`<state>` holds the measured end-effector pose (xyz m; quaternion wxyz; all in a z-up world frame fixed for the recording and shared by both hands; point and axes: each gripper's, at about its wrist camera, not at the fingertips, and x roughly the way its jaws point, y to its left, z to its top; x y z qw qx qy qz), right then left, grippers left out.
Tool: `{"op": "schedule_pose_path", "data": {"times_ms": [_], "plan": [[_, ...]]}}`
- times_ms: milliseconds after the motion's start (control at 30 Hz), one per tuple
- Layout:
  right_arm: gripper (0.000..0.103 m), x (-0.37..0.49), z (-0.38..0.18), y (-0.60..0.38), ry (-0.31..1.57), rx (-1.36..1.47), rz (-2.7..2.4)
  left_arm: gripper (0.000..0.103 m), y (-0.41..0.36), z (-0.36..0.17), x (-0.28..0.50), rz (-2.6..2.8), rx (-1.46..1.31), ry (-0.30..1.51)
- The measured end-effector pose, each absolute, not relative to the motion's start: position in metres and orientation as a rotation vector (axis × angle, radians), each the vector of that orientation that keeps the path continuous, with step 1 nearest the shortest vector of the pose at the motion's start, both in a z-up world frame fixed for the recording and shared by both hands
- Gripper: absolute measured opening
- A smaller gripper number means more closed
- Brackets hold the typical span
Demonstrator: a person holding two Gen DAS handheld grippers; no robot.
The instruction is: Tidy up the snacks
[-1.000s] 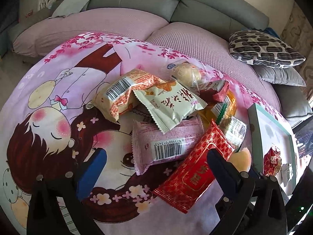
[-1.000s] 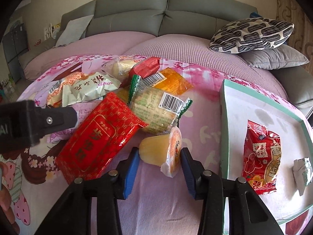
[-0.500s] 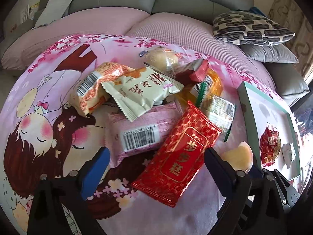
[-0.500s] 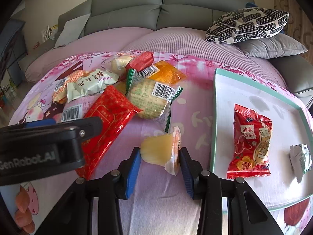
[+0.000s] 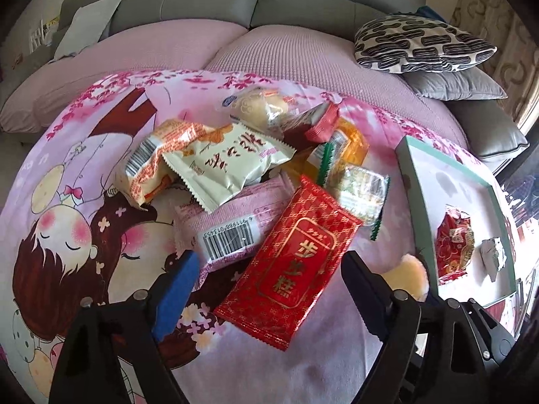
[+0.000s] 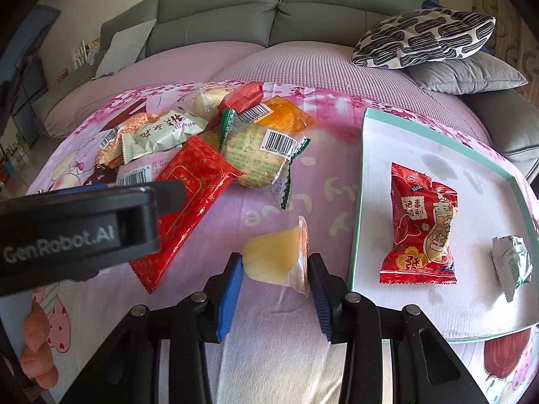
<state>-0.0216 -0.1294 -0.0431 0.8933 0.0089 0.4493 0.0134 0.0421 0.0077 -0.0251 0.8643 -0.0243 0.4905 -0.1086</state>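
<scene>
My right gripper [image 6: 274,277] is shut on a yellow jelly cup [image 6: 274,257] and holds it above the pink cloth, left of the teal-rimmed tray [image 6: 362,181]. The tray holds a red peanut packet [image 6: 422,225] and a small silver packet [image 6: 512,261]. My left gripper [image 5: 266,289] is open, its fingers astride the near end of a red patterned packet [image 5: 296,259] at the front of the snack pile. The pile also holds a pink barcode packet [image 5: 232,225], a cream packet [image 5: 229,161] and a green-edged cracker packet [image 6: 256,156]. The jelly cup shows in the left wrist view [image 5: 412,276].
The snacks lie on a pink cartoon cloth [image 5: 84,202] over a lilac sofa seat. A black-and-white cushion [image 6: 424,35] and a grey cushion [image 6: 468,75] lie at the back right. The left gripper's body [image 6: 77,232] crosses the right wrist view at left.
My right gripper has lifted the jelly cup off the pile and carried it right, toward the tray. My left gripper has moved right and closer over the red patterned packet.
</scene>
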Motion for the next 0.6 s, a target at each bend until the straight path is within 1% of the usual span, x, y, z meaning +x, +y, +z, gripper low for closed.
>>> {"op": "schedule_pose_path", "data": {"times_ms": [133, 467, 600], "plan": [[0.042, -0.022, -0.043, -0.129, 0.931, 0.017, 0.031, 0.085, 0.001, -0.021, 0.040, -0.263, -0.042, 1.017], [0.042, -0.023, -0.042, -0.131, 0.929, 0.028, 0.042, 0.083, 0.007, -0.050, 0.054, -0.232, -0.075, 1.117], [0.042, -0.023, -0.042, -0.131, 0.929, 0.029, 0.043, 0.075, -0.001, -0.051, 0.053, -0.263, -0.063, 1.120]]}}
